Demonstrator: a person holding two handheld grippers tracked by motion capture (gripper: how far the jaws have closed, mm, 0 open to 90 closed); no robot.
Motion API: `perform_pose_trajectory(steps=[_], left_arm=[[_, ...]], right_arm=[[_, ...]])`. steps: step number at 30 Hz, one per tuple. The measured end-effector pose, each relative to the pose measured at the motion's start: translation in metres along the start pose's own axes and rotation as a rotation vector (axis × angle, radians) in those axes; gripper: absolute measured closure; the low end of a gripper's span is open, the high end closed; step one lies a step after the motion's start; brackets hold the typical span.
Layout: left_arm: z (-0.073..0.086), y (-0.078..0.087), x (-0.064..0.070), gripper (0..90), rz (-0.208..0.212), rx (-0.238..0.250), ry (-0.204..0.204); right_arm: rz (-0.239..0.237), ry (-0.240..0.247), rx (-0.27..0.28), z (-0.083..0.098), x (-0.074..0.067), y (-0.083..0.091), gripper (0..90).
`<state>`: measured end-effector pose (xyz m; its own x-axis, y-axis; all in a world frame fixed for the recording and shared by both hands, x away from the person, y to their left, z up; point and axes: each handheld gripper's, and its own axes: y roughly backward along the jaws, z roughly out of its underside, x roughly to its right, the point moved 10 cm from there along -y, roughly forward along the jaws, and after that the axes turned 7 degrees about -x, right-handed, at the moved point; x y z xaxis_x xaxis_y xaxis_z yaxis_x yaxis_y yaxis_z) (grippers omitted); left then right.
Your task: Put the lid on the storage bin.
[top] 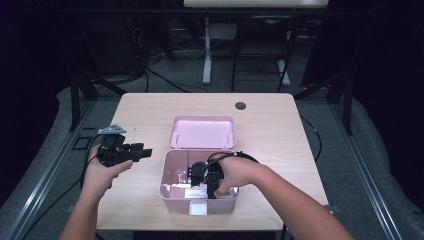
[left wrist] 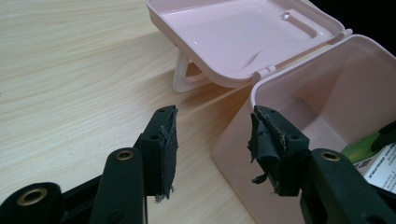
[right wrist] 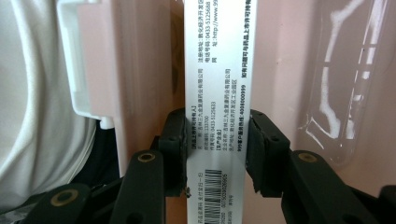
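Note:
A pink box [top: 164,172] stands open near the table's front edge, with its lid [top: 202,131] laid back flat behind it. My right gripper [top: 201,189] reaches down into the box. In the right gripper view its jaws [right wrist: 215,135] press both long edges of a narrow white carton [right wrist: 217,70] printed with text and a barcode. The same carton [left wrist: 380,165] shows a green patch in the left gripper view. My left gripper [top: 145,150] hovers left of the box, open with nothing between its fingers; it points at the box's corner [left wrist: 212,126].
The box's white latch [top: 198,207] hangs over the near wall, close to the table's front edge. A clear plastic piece [right wrist: 345,84] lies inside the box beside the carton. A dark grommet [top: 240,105] sits at the table's [top: 280,150] far side.

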<state>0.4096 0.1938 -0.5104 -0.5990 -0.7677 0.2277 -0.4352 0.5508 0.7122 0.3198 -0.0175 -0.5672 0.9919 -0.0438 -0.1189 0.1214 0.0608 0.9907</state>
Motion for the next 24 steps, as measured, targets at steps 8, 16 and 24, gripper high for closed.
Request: perform_pose_trajectory(steps=[8,16,24], left_arm=[[0.0001,0.0002,0.0,50.8,0.0,0.0,0.0],[-0.0001,0.0008,0.0001,50.8,0.001,0.003,0.003],[-0.0002,0.0009,0.0006,50.8,0.001,0.003,0.002]], right_arm=[[-0.022,-0.003,-0.007,-0.0007,-0.0036,-0.0008,61.5],[-0.008,-0.006,-0.007,-0.0003,-0.0041,-0.0002,61.0],[0.014,-0.007,-0.013,0.0038,-0.0054,0.0075,61.0]])
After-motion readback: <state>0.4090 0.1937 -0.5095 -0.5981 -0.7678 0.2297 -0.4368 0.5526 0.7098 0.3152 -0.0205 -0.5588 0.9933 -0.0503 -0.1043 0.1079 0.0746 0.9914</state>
